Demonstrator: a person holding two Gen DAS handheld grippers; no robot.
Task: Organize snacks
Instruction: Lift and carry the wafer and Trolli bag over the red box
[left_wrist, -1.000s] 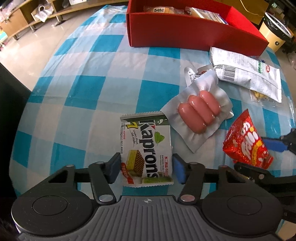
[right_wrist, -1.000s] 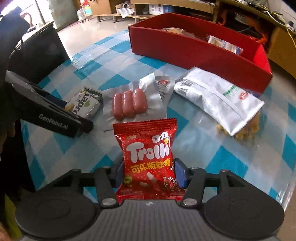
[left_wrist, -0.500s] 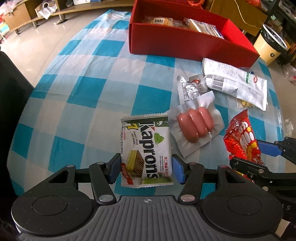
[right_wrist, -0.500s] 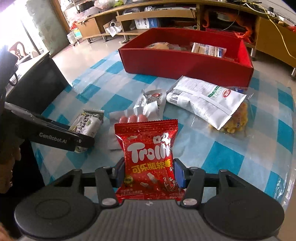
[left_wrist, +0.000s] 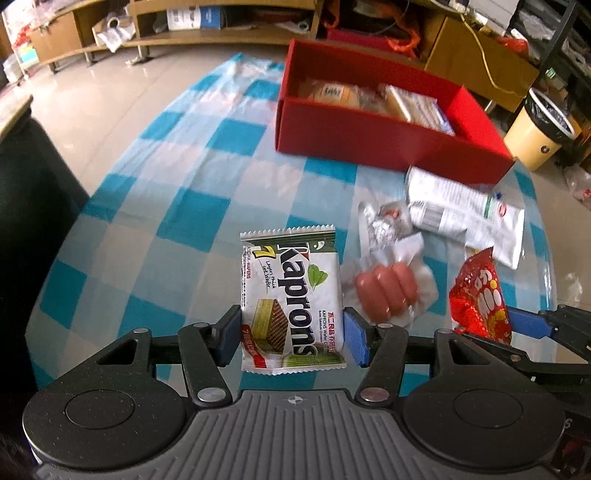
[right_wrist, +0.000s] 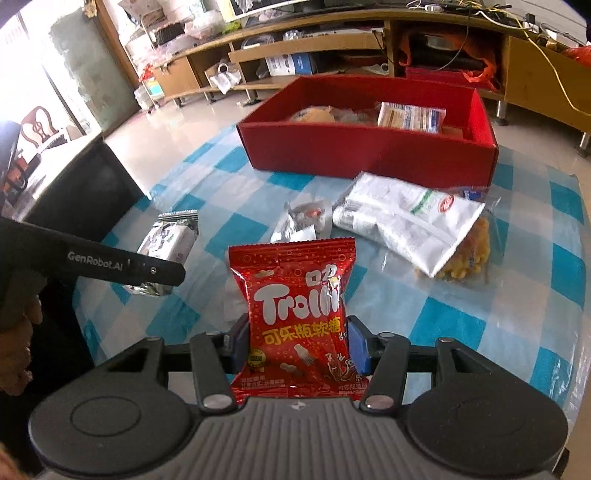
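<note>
My left gripper (left_wrist: 291, 338) is shut on a white and green Kaprons wafer pack (left_wrist: 290, 299) and holds it above the table. My right gripper (right_wrist: 297, 347) is shut on a red Trolli candy bag (right_wrist: 299, 317), also lifted. Each shows in the other's view: the candy bag (left_wrist: 478, 295) at right, the wafer pack (right_wrist: 168, 242) at left. The red box (left_wrist: 373, 134) stands at the far side of the table with several snacks inside; it also shows in the right wrist view (right_wrist: 365, 147).
On the blue and white checked tablecloth (left_wrist: 177, 206) lie a sausage pack (left_wrist: 388, 290), a small silver packet (left_wrist: 380, 223) and a large white snack bag (left_wrist: 465, 212). A black chair (right_wrist: 74, 192) stands left. A yellow bin (left_wrist: 537, 129) stands beyond the table.
Both grippers have risen and tilted up with their packs. The red box's inside now shows, and the table items look farther below.
</note>
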